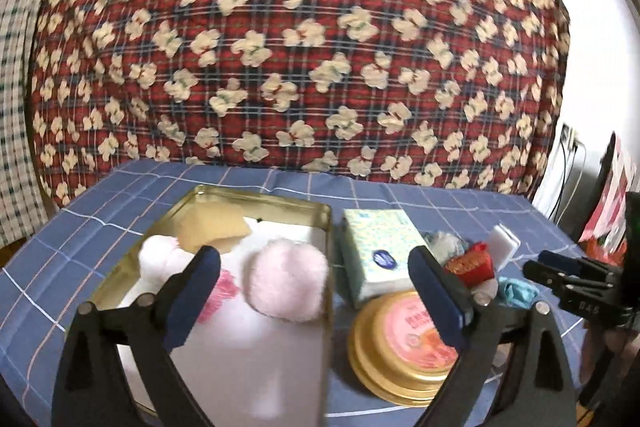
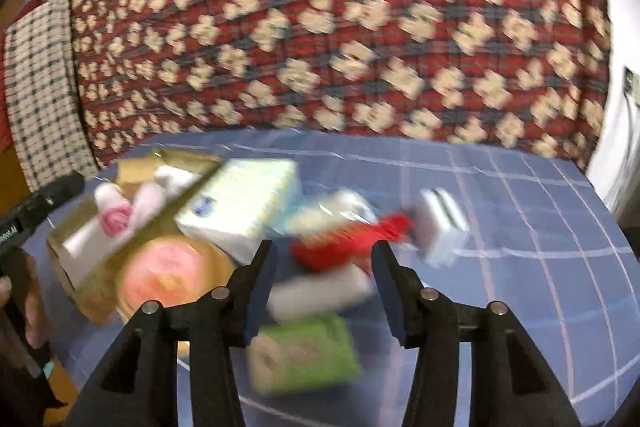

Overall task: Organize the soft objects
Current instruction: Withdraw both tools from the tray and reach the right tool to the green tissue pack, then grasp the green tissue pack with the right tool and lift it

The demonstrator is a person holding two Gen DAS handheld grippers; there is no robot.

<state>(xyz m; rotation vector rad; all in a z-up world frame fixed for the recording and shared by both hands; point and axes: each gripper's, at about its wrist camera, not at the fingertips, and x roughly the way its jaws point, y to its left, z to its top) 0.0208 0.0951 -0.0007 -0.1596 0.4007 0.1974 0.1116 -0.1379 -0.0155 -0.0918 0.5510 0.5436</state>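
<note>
A blue checked cloth covers the surface (image 1: 248,183), backed by a red plaid quilt (image 1: 304,39) printed with cream bears. Near its left edge a gold tin (image 1: 320,211) holds a pink plush toy (image 1: 288,279), beside a tissue pack (image 1: 376,247) and round tin (image 1: 400,343). The left gripper (image 1: 316,291) hovers above them, jaws wide and empty; the right gripper (image 2: 324,287) gapes empty over a blurred red pouch (image 2: 344,247).

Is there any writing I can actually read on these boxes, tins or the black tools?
"DAS": white letters on the right tool body, seen from the left wrist view; possibly part of a longer word.
Tissue pack: a dark blue round logo, its text too small to read.
Round tin: print on the pink lid, too blurred to read.
Green box: blurred by motion, unreadable.
</note>
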